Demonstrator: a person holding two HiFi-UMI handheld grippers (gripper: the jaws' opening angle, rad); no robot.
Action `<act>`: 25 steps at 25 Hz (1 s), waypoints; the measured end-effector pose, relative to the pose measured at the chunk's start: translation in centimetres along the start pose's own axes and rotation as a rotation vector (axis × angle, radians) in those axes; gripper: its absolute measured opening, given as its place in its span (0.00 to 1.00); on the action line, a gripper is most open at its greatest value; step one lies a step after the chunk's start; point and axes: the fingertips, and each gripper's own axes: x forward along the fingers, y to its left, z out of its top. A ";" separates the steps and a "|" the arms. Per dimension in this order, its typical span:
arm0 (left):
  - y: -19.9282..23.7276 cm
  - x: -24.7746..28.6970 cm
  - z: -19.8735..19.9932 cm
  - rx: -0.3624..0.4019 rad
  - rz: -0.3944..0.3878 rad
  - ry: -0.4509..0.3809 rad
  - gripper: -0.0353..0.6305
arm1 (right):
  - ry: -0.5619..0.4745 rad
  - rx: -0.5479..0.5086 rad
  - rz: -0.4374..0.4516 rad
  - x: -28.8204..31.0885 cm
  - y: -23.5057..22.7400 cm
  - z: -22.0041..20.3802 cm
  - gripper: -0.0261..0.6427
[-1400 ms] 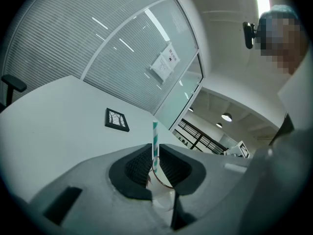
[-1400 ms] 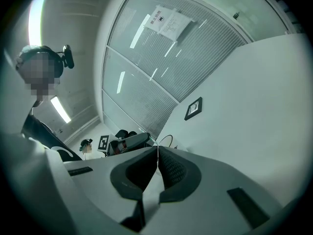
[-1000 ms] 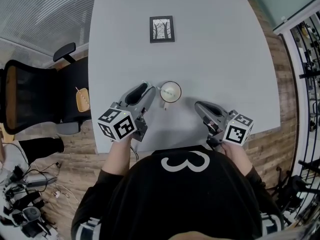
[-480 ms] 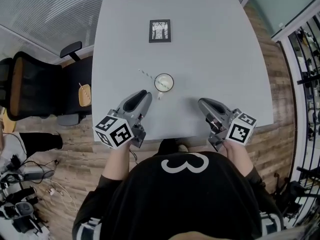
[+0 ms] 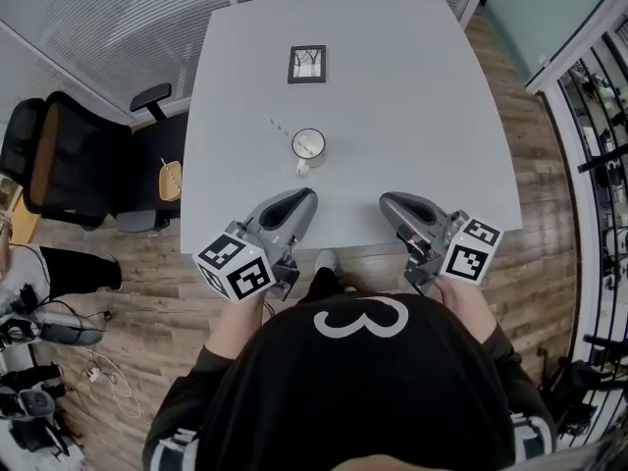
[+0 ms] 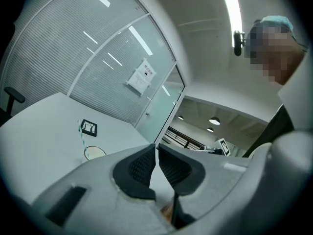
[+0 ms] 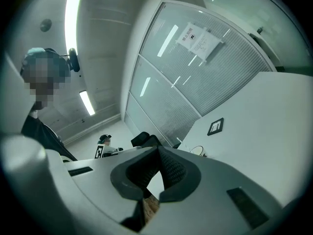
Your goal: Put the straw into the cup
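A white cup [image 5: 308, 143] stands on the grey table [image 5: 412, 96], and a striped straw [image 5: 278, 129] leans out of it to the far left. Both grippers hang at the table's near edge, well short of the cup. On my left gripper [image 5: 306, 199] the jaws are closing; their tips meet with nothing between them. My right gripper [image 5: 388, 204] is shut and empty. The left gripper view shows its pads [image 6: 142, 165] touching at the tip, with the cup [image 6: 94, 152] and straw [image 6: 81, 136] far off. In the right gripper view the cup [image 7: 197, 151] sits just beyond the shut jaws.
A small framed picture [image 5: 306, 64] lies on the far part of the table. A black office chair [image 5: 69, 160] stands left of the table. Wooden floor lies round it, with cables at the lower left. Glass walls with blinds stand behind.
Both grippers have drawn back from the cup to the table's near edge and risen. The left one left the cup's side, and the straw now shows leaning in the cup.
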 end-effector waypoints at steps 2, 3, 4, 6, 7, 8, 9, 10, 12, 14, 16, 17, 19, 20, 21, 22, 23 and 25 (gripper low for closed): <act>-1.8 -0.2 0.1 0.026 -0.013 -0.009 0.10 | -0.008 -0.022 0.019 -0.7 1.2 0.2 0.06; -2.8 -0.3 0.3 0.041 -0.019 -0.012 0.10 | -0.012 -0.034 0.029 -1.1 1.9 0.3 0.06; -3.7 -0.5 0.5 0.057 -0.025 -0.016 0.10 | -0.016 -0.049 0.038 -1.4 2.6 0.4 0.06; -5.7 -0.8 0.8 0.087 -0.041 -0.025 0.09 | -0.022 -0.080 0.058 -2.3 4.1 0.6 0.06; -6.6 -1.0 0.8 0.098 -0.047 -0.030 0.09 | -0.025 -0.094 0.067 -2.8 4.9 0.6 0.06; -7.4 -1.1 0.9 0.107 -0.053 -0.033 0.09 | -0.027 -0.107 0.074 -3.2 5.5 0.6 0.06; -8.1 -1.2 0.9 0.116 -0.058 -0.035 0.09 | -0.030 -0.117 0.080 -3.5 6.0 0.7 0.06; -8.6 -1.3 1.1 0.126 -0.064 -0.038 0.09 | -0.034 -0.125 0.086 -3.7 6.5 0.9 0.06; -9.7 -1.5 1.4 0.144 -0.073 -0.044 0.09 | -0.040 -0.138 0.093 -4.2 7.2 1.0 0.06; -10.9 -1.6 1.2 0.161 -0.083 -0.049 0.09 | -0.044 -0.152 0.099 -5.0 8.0 1.0 0.06; -12.0 -1.8 1.0 0.174 -0.086 -0.049 0.09 | -0.049 -0.166 0.107 -5.9 8.7 1.1 0.06; -12.4 -1.8 0.9 0.179 -0.086 -0.049 0.09 | -0.051 -0.173 0.111 -6.2 9.0 1.2 0.06; -13.1 -1.9 1.0 0.186 -0.086 -0.052 0.09 | -0.054 -0.186 0.118 -6.8 9.6 1.4 0.06; -13.5 -2.0 1.0 0.189 -0.087 -0.054 0.09 | -0.056 -0.191 0.121 -7.0 9.9 1.5 0.06; -13.9 -2.2 1.0 0.193 -0.088 -0.056 0.09 | -0.058 -0.197 0.125 -7.3 10.2 1.5 0.06; -14.3 -2.3 1.0 0.198 -0.089 -0.058 0.09 | -0.061 -0.202 0.129 -7.6 10.5 1.5 0.06; -14.7 -2.3 1.0 0.204 -0.091 -0.060 0.09 | -0.065 -0.208 0.131 -7.9 10.7 1.6 0.06; -15.4 -2.4 0.9 0.214 -0.094 -0.062 0.09 | -0.073 -0.215 0.134 -8.5 11.1 1.6 0.06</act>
